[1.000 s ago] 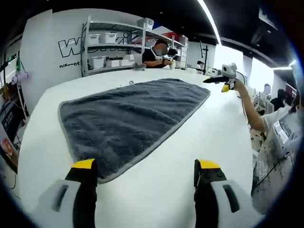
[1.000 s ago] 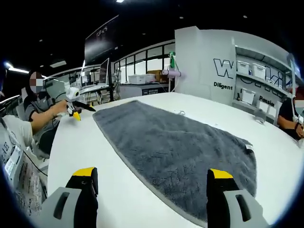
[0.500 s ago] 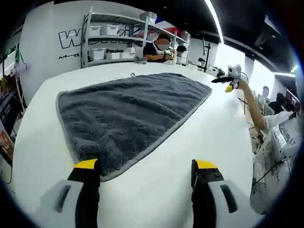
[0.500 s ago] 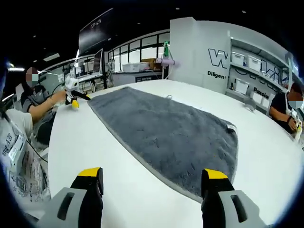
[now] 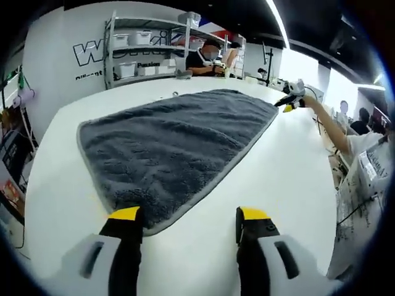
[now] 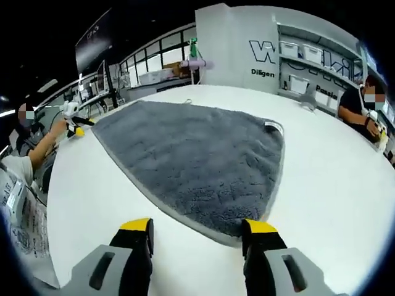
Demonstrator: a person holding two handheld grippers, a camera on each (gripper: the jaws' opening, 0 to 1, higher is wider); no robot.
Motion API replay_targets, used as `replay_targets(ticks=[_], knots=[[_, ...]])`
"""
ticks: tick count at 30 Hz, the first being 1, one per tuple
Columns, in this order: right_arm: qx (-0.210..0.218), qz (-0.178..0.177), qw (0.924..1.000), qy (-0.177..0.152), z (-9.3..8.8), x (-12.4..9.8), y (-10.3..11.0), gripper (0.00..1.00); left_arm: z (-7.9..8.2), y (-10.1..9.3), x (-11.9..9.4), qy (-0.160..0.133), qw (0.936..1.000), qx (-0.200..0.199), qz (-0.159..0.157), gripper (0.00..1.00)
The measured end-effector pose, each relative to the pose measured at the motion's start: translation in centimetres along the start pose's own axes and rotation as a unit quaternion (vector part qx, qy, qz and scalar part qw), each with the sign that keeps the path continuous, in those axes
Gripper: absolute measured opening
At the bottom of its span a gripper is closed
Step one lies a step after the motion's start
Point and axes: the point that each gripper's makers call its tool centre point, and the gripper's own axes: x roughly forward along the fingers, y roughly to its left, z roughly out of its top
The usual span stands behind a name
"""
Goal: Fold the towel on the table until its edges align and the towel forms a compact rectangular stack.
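Your left tool has closed in on the towel over the last second, and its jaws, still spread wide with nothing between them, now straddle the towel's near corner, the left jaw tip at the hem. Your right tool has done the same at its own end: jaws apart, empty, the right jaw tip just at the towel's rounded corner. The towel itself has not moved; it lies flat and unfolded, spread in one layer on the white desk. That puts both tools at neighbouring corners along one long edge, so I'd judge the first fold is about to start with a pinch at each corner.
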Motion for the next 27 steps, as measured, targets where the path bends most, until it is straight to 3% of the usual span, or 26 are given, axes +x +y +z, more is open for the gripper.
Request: replay_targets(ticks=[2, 8, 10, 16, 23, 27], knots=[[-0.027, -0.015, 0.9994, 0.013, -0.4, 0.1, -0.4, 0.53, -0.1, 0.1, 0.0, 0.005, 0.9999, 0.012, 0.006, 0.60], [-0.029, -0.036, 0.9987, 0.021, -0.6, 0.0, -1.3, 0.36, -0.3, 1.0, -0.1, -0.004, 0.9998, 0.015, 0.015, 0.53], [-0.037, -0.042, 0.9982, 0.023, -0.6, -0.1, -1.4, 0.27, -0.5, 1.2, -0.2, -0.008, 0.9997, 0.014, 0.018, 0.48], [-0.049, -0.047, 0.9973, 0.027, -0.7, -0.2, -1.8, 0.11, -0.1, 2.6, -0.2, -0.026, 0.9987, 0.011, 0.043, 0.29], [-0.064, -0.063, 0.9954, 0.034, -0.7, -0.3, -2.2, 0.03, 0.0, 3.8, -0.6, -0.041, 0.9977, -0.001, 0.053, 0.12], [-0.064, -0.065, 0.9952, 0.036, -0.7, -0.5, -2.2, 0.03, 0.0, 4.0, -0.8, -0.052, 0.9972, -0.035, 0.039, 0.08]])
